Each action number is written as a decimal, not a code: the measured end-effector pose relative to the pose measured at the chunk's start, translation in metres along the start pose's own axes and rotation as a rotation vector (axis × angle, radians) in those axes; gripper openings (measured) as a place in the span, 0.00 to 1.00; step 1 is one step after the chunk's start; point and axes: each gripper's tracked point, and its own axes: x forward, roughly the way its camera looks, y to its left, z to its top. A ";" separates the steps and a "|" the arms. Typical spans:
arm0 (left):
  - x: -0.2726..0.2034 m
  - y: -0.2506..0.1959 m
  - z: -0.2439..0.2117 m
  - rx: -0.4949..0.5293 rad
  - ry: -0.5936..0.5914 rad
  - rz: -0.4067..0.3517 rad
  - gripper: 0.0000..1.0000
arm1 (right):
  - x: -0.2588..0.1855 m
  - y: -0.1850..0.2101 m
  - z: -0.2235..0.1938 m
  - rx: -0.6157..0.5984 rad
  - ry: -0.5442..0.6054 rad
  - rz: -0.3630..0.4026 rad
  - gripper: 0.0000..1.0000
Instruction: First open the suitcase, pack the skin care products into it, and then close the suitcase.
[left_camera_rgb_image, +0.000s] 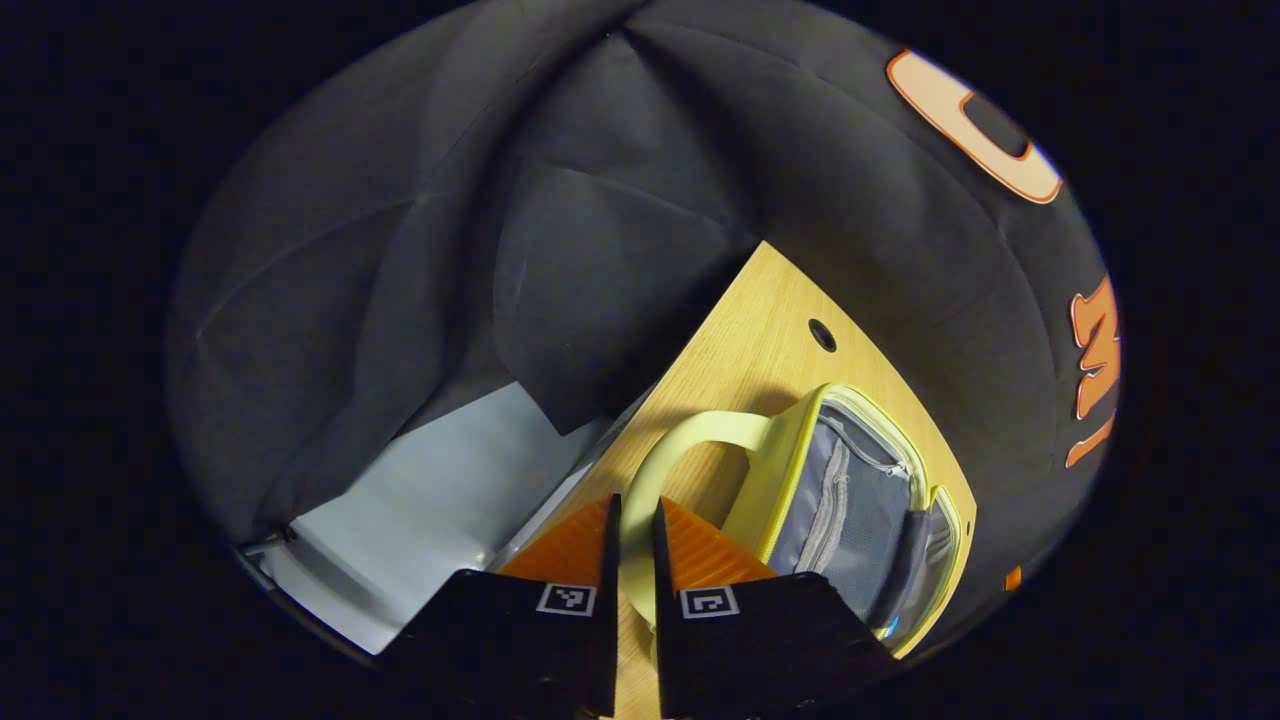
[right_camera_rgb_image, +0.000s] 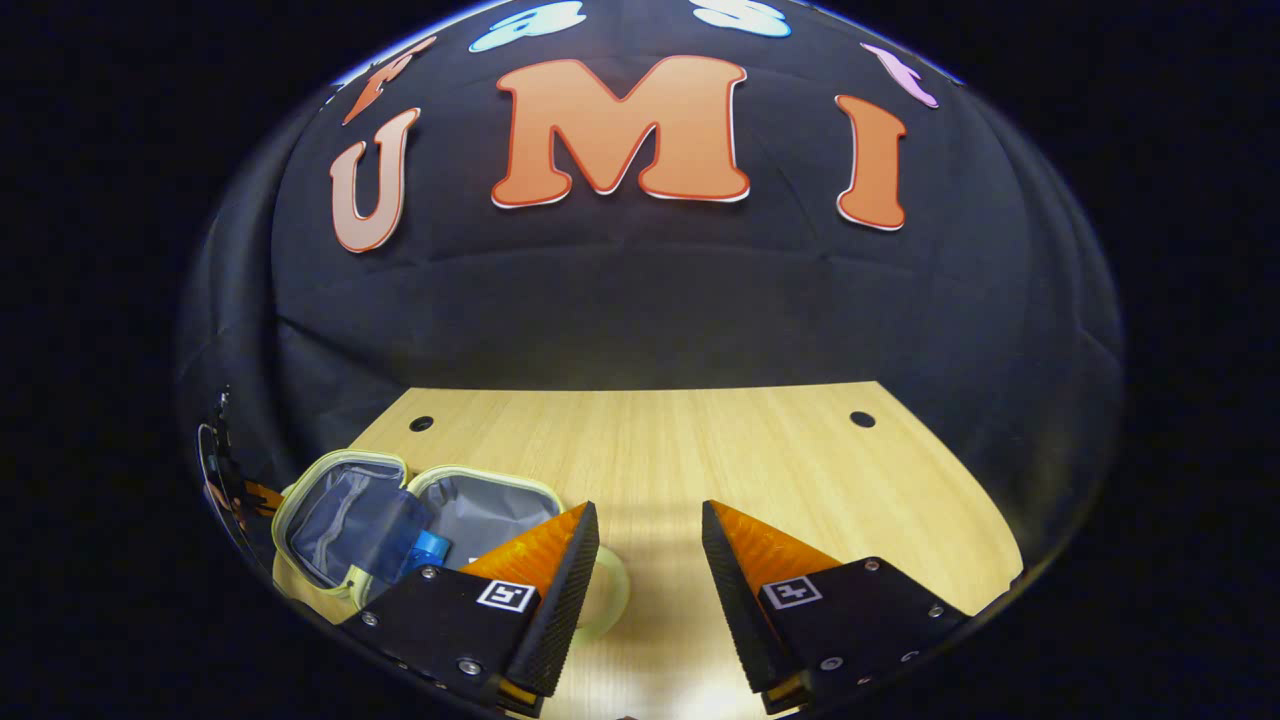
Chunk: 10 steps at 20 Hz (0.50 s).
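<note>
Suitcase (left_camera_rgb_image: 860, 500) lies open on table (left_camera_rgb_image: 760, 320), lid up, blue thing (right_camera_rgb_image: 415, 545) inside, maybe bottle, too blurry to tell. Left gripper (left_camera_rgb_image: 632, 520) fingers pinched on suitcase handle (left_camera_rgb_image: 690, 430). Right gripper (right_camera_rgb_image: 650, 520) fingers spread wide, holding nothing, above table right of suitcase.

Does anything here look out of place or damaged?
Nothing stands out. The suitcase lies open on the table with a blue product inside; nothing is spilled or broken.
</note>
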 end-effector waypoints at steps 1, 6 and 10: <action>-0.005 -0.007 0.001 0.014 -0.010 -0.012 0.10 | -0.002 -0.009 0.002 -0.009 -0.011 -0.008 0.68; -0.056 -0.039 0.026 0.194 -0.160 -0.012 0.08 | -0.015 -0.052 0.029 -0.072 -0.102 -0.035 0.63; -0.110 -0.078 0.042 0.276 -0.272 -0.021 0.10 | -0.025 -0.076 0.049 -0.116 -0.157 -0.012 0.72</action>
